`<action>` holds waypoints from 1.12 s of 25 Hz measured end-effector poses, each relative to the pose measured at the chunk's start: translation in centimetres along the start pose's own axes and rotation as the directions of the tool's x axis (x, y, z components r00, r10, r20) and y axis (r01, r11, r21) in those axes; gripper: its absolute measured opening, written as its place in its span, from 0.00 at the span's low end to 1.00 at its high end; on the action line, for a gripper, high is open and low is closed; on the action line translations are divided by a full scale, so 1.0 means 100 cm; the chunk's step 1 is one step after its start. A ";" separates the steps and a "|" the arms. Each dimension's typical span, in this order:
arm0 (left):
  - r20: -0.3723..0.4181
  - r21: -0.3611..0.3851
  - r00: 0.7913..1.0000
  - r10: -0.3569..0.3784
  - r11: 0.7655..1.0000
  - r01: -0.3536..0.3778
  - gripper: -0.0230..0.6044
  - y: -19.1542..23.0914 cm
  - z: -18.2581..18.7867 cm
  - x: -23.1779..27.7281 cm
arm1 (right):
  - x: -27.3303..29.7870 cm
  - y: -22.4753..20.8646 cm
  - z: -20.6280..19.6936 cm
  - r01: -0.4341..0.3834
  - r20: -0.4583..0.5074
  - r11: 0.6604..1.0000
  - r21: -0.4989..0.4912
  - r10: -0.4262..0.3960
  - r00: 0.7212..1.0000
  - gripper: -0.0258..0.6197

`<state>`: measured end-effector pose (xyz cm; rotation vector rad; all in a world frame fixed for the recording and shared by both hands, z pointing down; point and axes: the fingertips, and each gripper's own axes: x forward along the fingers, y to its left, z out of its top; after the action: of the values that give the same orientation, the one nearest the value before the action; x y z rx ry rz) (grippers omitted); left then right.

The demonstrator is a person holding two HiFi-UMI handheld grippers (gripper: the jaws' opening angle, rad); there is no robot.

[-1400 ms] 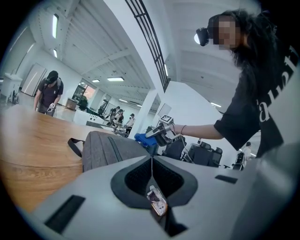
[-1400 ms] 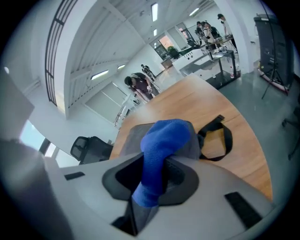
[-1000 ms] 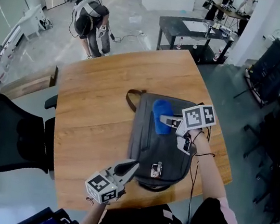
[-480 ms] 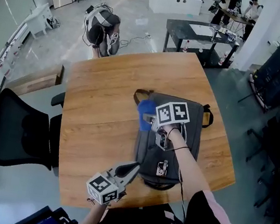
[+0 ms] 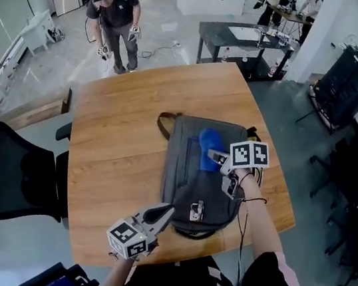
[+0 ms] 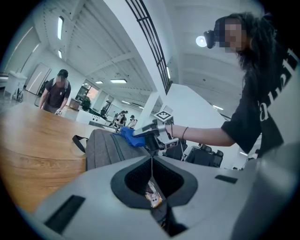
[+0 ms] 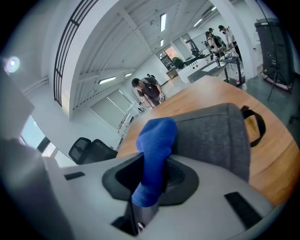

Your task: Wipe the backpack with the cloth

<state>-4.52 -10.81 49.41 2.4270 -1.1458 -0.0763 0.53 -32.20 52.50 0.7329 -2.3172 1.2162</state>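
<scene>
Blue cloth (image 5: 208,147) rests on the upper middle of a grey backpack (image 5: 184,188), which lies flat on a wooden table (image 5: 118,137). Half a second ago the cloth was at the bag's left edge, by the strap. It has swept back to the right, so wiping looks under way. The right gripper (image 5: 216,157) pinches one end of the cloth, and the rest sticks out past its tips. The left gripper (image 5: 165,212), jaws pressed together and empty, hovers beside the bag's near left corner.

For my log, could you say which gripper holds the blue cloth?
The right gripper, jaws shut on the cloth on the backpack; the left gripper has none.
</scene>
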 end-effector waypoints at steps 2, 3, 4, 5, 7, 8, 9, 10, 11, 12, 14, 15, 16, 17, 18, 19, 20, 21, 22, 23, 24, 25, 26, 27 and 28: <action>-0.003 0.003 1.000 -0.009 1.000 0.009 0.05 -0.004 0.000 0.006 | -0.022 -0.019 -0.003 0.030 0.016 0.999 0.015 -0.030 0.999 0.18; -0.004 0.003 1.000 -0.013 1.000 0.013 0.05 -0.008 -0.002 0.010 | -0.034 -0.031 -0.006 0.046 0.022 0.999 0.022 -0.047 0.999 0.18; -0.005 0.001 1.000 -0.017 1.000 0.017 0.05 -0.012 -0.003 0.015 | -0.046 -0.044 -0.009 0.062 0.025 0.998 0.031 -0.063 0.998 0.18; -0.006 -0.003 1.000 -0.022 1.000 0.021 0.05 -0.017 -0.005 0.019 | -0.057 -0.057 -0.013 0.077 0.027 0.996 0.038 -0.078 0.997 0.18; -0.008 -0.009 1.000 -0.026 1.000 0.026 0.05 -0.024 -0.009 0.027 | -0.076 -0.078 -0.022 0.103 0.026 0.993 0.052 -0.105 0.994 0.18; -0.009 -0.005 1.000 -0.028 1.000 0.028 0.05 -0.026 -0.011 0.030 | -0.083 -0.086 -0.026 0.114 0.025 0.992 0.059 -0.115 0.993 0.18; -0.010 -0.001 0.999 -0.030 1.000 0.030 0.05 -0.028 -0.011 0.032 | -0.089 -0.093 -0.030 0.121 0.024 0.991 0.065 -0.123 0.992 0.18; -0.011 0.003 0.999 -0.032 0.999 0.032 0.05 -0.030 -0.011 0.035 | -0.095 -0.099 -0.032 0.125 0.023 0.990 0.072 -0.127 0.992 0.18; -0.013 0.008 0.999 -0.031 0.999 0.031 0.05 -0.033 -0.011 0.038 | -0.100 -0.104 -0.034 0.128 0.022 0.989 0.077 -0.131 0.991 0.18; -0.015 0.011 0.999 -0.030 0.999 0.030 0.05 -0.037 -0.011 0.041 | -0.106 -0.109 -0.037 0.132 0.020 0.988 0.081 -0.134 0.991 0.18; -0.017 0.015 1.000 -0.023 1.000 0.023 0.05 -0.048 -0.010 0.045 | -0.120 -0.119 -0.044 0.142 0.011 0.986 0.082 -0.143 0.990 0.18; -0.016 0.016 1.000 -0.017 1.000 0.017 0.05 -0.054 -0.010 0.046 | -0.127 -0.124 -0.048 0.148 0.006 0.986 0.083 -0.149 0.989 0.18; -0.013 0.016 1.000 -0.010 1.000 0.010 0.05 -0.058 -0.010 0.047 | -0.132 -0.128 -0.052 0.152 0.004 0.985 0.083 -0.153 0.988 0.18; -0.008 0.017 1.000 -0.002 1.000 0.002 0.05 -0.059 -0.011 0.047 | -0.134 -0.131 -0.054 0.152 0.006 0.985 0.084 -0.153 0.988 0.18; -0.001 0.018 1.000 0.008 1.000 -0.008 0.05 -0.058 -0.011 0.047 | -0.134 -0.132 -0.054 0.145 0.012 0.986 0.082 -0.146 0.989 0.18; 0.005 0.017 1.000 0.020 1.000 -0.020 0.05 -0.057 -0.011 0.044 | -0.133 -0.128 -0.052 0.131 0.019 0.988 0.077 -0.133 0.991 0.18; 0.010 0.015 0.999 0.034 0.999 -0.035 0.05 -0.057 -0.010 0.041 | -0.133 -0.121 -0.050 0.114 0.026 0.991 0.069 -0.116 0.993 0.18; 0.013 0.010 0.999 0.050 0.999 -0.051 0.05 -0.057 -0.010 0.036 | -0.133 -0.112 -0.048 0.095 0.032 0.994 0.057 -0.097 0.995 0.18; 0.014 0.005 0.998 0.067 0.998 -0.067 0.05 -0.057 -0.010 0.031 | -0.133 -0.104 -0.046 0.080 0.038 0.996 0.044 -0.081 0.996 0.18; 0.016 0.000 0.997 0.081 0.997 -0.081 0.05 -0.055 -0.012 0.027 | -0.131 -0.096 -0.044 0.068 0.045 0.997 0.031 -0.069 0.997 0.18; 0.018 -0.005 0.995 0.094 0.996 -0.094 0.05 -0.052 -0.015 0.022 | -0.128 -0.089 -0.042 0.059 0.053 0.998 0.018 -0.060 0.997 0.18; 0.021 -0.009 0.994 0.105 0.994 -0.105 0.05 -0.048 -0.018 0.018 | -0.125 -0.082 -0.039 0.049 0.063 0.999 0.006 -0.050 0.997 0.18; 0.025 -0.012 0.993 0.116 0.993 -0.116 0.05 -0.044 -0.020 0.014 | -0.120 -0.072 -0.036 0.037 0.073 0.999 -0.006 -0.037 0.997 0.18; 0.028 -0.015 0.992 0.127 0.992 -0.126 0.05 -0.040 -0.023 0.011 | -0.115 -0.061 -0.034 0.021 0.083 1.000 -0.018 -0.020 0.996 0.18; 0.031 -0.019 0.990 0.134 0.991 -0.134 0.05 -0.037 -0.026 0.008 | -0.110 -0.048 -0.033 0.002 0.091 1.000 -0.031 0.001 0.996 0.18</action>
<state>-0.70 -8.41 50.24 2.3354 -1.3141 -0.0821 12.47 -28.87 50.82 0.7936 -2.4035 1.1667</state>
